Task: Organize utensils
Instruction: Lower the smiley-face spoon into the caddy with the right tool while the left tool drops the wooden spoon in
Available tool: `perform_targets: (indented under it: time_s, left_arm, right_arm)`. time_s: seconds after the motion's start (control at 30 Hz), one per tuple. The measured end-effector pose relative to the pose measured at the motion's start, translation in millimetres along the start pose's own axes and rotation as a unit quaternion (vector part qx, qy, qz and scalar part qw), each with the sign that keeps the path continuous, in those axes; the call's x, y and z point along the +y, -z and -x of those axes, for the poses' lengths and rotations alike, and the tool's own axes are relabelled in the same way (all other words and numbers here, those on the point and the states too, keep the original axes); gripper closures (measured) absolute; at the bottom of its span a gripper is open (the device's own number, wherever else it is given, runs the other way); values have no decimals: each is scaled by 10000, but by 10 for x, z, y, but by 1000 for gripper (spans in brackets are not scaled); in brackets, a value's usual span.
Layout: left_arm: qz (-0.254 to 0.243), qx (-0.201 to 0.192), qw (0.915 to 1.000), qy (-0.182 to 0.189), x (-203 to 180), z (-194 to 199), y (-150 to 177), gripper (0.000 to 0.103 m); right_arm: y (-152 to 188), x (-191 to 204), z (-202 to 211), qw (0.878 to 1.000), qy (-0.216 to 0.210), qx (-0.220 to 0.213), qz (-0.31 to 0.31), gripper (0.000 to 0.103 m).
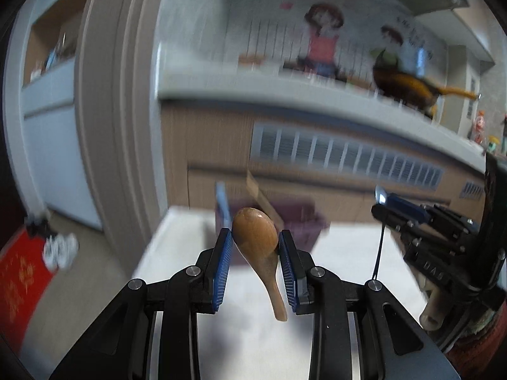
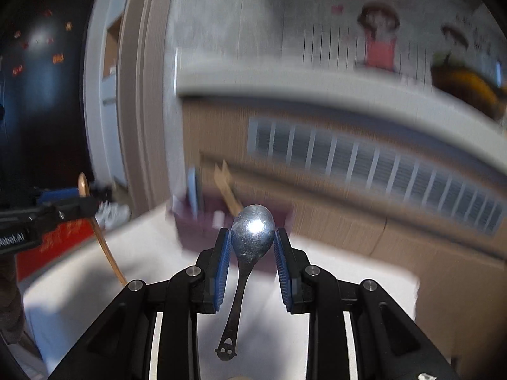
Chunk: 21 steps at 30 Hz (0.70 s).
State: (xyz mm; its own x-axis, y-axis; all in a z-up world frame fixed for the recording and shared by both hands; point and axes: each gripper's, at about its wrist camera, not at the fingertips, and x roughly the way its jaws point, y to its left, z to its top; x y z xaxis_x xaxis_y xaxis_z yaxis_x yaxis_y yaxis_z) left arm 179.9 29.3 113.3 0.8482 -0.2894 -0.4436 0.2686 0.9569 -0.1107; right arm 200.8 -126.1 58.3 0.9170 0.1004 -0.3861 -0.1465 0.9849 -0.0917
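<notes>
My left gripper (image 1: 255, 240) is shut on the bowl of a brown wooden spoon (image 1: 257, 247), held above the white table (image 1: 342, 253) with its handle hanging down toward the camera. My right gripper (image 2: 252, 239) is shut on the bowl of a dark metal spoon (image 2: 250, 240), handle hanging down. A dark purple utensil holder (image 2: 196, 228) stands at the table's far edge, just beyond both grippers, with a blue utensil (image 2: 192, 186) and a wooden one (image 2: 226, 186) sticking up from it. The right gripper shows at the right of the left wrist view (image 1: 399, 205); the left gripper shows at the left of the right wrist view (image 2: 73, 202).
Behind the table is a wooden cabinet (image 1: 215, 145) with a white louvred vent (image 1: 348, 155) and a white ledge. A door frame (image 1: 111, 110) rises at the left. A red mat (image 1: 22, 278) and white shoes (image 1: 60, 250) lie on the floor. Both views are motion-blurred.
</notes>
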Motion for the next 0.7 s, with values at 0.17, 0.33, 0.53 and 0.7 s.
perform_targets:
  time_s: [0.17, 0.33, 0.53, 0.7]
  left_arm:
    - [-282, -682, 9973, 27, -50, -80, -620, 72]
    - [-311, -762, 9966, 21, 51, -552, -826, 72]
    - [11, -457, 9987, 207, 243, -1162, -754, 72]
    - [50, -317, 9992, 242, 252, -1483, -508, 72]
  right_arm:
    - [-733, -175, -73, 9962, 10, -872, 73, 78]
    - [-948, -303, -555, 9953, 28, -964, -42, 78]
    - [-843, -368, -1124, 9972, 76, -731, -101, 78]
    - [-578, -355, -1461, 9975, 311, -626, 47, 78]
